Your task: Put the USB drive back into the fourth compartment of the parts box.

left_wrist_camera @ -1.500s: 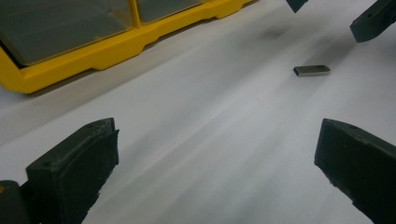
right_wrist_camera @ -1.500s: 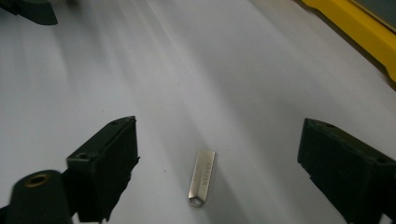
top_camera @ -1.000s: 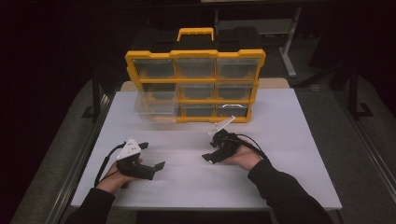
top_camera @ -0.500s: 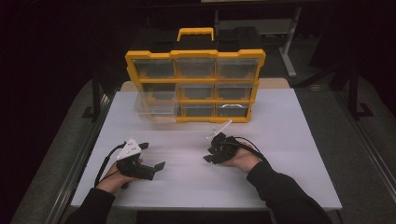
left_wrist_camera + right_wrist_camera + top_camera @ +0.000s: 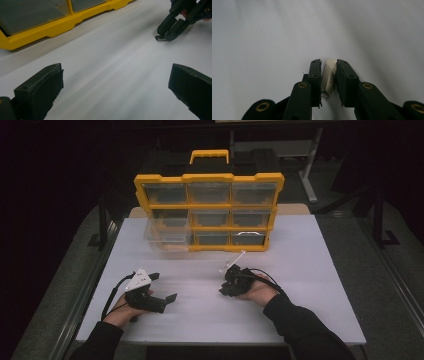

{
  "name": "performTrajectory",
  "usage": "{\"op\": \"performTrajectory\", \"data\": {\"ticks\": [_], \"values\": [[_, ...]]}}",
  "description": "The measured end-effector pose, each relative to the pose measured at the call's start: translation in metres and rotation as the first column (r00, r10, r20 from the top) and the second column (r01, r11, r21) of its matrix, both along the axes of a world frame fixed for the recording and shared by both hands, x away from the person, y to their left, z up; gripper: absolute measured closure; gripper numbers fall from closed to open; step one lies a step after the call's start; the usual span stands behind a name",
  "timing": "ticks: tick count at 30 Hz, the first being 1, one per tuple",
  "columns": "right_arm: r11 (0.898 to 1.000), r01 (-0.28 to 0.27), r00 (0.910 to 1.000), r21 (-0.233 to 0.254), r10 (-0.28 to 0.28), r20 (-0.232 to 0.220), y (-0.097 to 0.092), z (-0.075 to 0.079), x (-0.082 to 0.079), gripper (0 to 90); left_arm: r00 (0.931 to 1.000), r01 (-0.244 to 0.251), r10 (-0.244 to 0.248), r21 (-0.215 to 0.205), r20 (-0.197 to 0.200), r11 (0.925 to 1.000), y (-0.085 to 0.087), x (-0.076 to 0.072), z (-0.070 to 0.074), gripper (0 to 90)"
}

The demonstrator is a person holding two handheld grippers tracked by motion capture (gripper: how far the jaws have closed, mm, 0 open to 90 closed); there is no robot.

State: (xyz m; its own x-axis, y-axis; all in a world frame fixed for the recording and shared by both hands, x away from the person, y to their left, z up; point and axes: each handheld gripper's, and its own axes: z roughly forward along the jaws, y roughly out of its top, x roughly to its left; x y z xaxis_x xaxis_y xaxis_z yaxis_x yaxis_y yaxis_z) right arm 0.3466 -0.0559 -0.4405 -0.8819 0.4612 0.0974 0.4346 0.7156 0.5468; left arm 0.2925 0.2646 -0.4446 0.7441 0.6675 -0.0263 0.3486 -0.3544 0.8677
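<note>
High view is showing the person's two sleeved forearms coming in at the near edge of the white table (image 5: 300, 250), each hand working a gripper. Nearest, the left gripper (image 5: 172, 297) is resting low over the tabletop with its jaws spread wide and nothing between them. A little farther in, the right gripper (image 5: 329, 72) is tipping down onto a small white USB stick (image 5: 329, 75) lying on the table near the middle, and its jaws have just been closing, with the stick between them; they are now sitting right against its two long sides, so it looks pinched or very nearly so. Left gripper view is catching the stick's metal plug (image 5: 160, 38) poking out beside those tips. Farthest back, the yellow organizer (image 5: 210, 177) is standing upright, one clear drawer (image 5: 167, 232) pulled partway out at its lower left. My worry is the hold: the stick is small and smooth, and the pads are catching it near one end, so a lift may be letting it pivot or slip out and skid away
</note>
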Motion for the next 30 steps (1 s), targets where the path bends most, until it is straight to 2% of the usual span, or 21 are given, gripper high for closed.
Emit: {"op": "performTrajectory", "data": {"ticks": [11,18,30], "values": [[1.000,0.007,0.9994,-0.018,-0.007,0.035,0.0016,-0.0008,-0.0035,77.3,1.0000,0.002,-0.002,0.002,0.001,1.0000,-0.0002,-0.0004,0.0002,0.0],[1.000,0.015,0.9992,-0.017,-0.014,0.038,0.0015,-0.0009,-0.0042,78.2,1.0000,0.007,-0.007,0.003,0.002,1.0000,-0.0004,-0.0007,0.0005,0.0],[1.000,-0.008,0.9994,-0.008,0.008,0.035,0.0012,0.0025,-0.0025,78.2,0.9999,0.013,-0.013,-0.001,0.005,0.9999,-0.0009,-0.0013,0.0009,0.0]]}}
